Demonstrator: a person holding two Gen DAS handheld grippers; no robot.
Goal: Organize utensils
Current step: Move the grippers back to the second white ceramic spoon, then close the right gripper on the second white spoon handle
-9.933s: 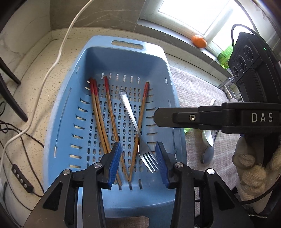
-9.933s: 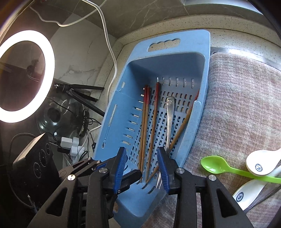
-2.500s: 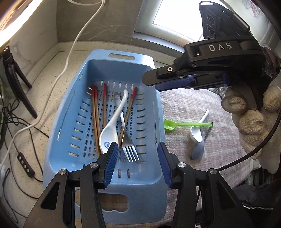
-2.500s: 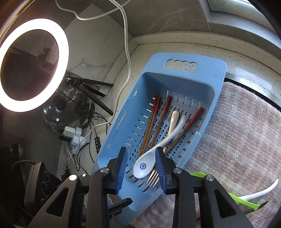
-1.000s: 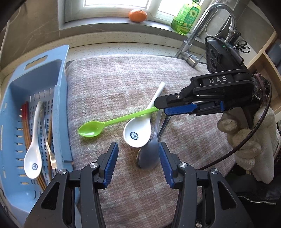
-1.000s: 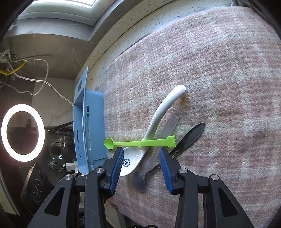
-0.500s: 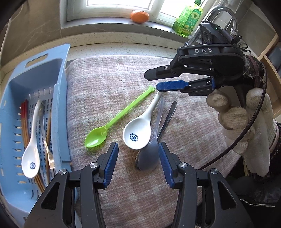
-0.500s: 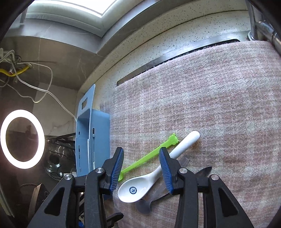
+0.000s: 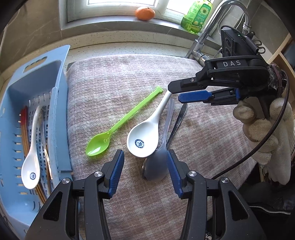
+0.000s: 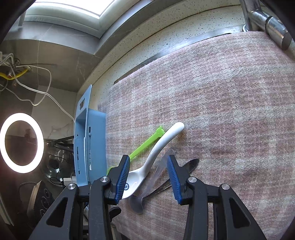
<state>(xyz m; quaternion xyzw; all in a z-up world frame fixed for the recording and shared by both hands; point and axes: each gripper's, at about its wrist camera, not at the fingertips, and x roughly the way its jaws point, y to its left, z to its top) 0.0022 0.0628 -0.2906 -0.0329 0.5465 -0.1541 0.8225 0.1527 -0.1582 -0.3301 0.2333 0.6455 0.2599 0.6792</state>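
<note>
On the pink plaid towel [image 9: 114,79] lie a green plastic spoon [image 9: 118,127], a white ceramic spoon [image 9: 147,133], a clear grey plastic spoon [image 9: 158,160] and a dark metal utensil [image 9: 179,116]. The blue basket [image 9: 60,114] at left holds chopsticks [image 9: 24,129], a fork and another white spoon [image 9: 32,158]. My left gripper [image 9: 144,171] is open and empty just above the spoon bowls. My right gripper [image 9: 174,92] is open and empty, hovering over the white spoon's handle tip; in the right wrist view [image 10: 148,174] the white spoon [image 10: 156,149] lies between its fingers.
A chrome faucet [image 9: 212,27] stands at the back right. An orange [image 9: 145,13] and a green bottle [image 9: 196,16] sit on the windowsill. A ring light [image 10: 21,143] and cables are beyond the basket [image 10: 86,140].
The green spoon now lies released on the towel. My right gripper has come down and forward toward the white spoon's handle. The left gripper has barely moved.
</note>
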